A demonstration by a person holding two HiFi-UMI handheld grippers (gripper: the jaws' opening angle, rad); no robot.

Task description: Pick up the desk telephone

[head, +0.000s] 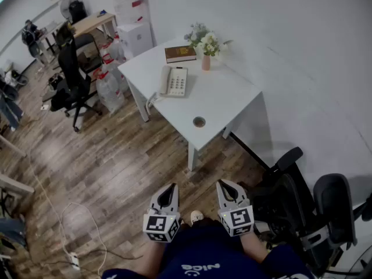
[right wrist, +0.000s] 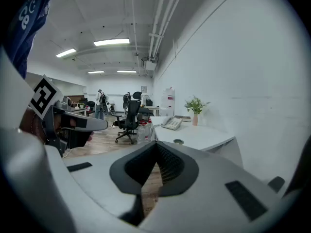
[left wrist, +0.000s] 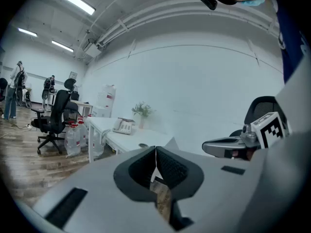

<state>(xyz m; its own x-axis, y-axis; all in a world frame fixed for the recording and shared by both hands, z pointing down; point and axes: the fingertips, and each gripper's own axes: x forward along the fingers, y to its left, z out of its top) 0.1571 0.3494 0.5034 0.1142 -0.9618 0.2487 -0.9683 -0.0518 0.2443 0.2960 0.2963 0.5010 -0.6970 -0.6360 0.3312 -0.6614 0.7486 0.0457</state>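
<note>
Left gripper (head: 170,188) and right gripper (head: 225,186) closed, empty. Phone (head: 174,81) well apart: likely light, rigid, slick plastic; clamp your jaws across handset (head: 165,79) middle

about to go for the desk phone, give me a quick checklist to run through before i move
1. Telephone in sight, flat on the white table: ok.
2. Handset seated on the phone: ok, as far as the head view shows.
3. Room around it: ok; the book and flower vase stand apart behind it.
4. Left tool ready to grasp: not ok, jaws shut, nothing between them.
5. Right tool ready to grasp: not ok, shut and empty too.
6. Tools close to the phone: not ok; both hang over the floor, well short of the table.
</note>
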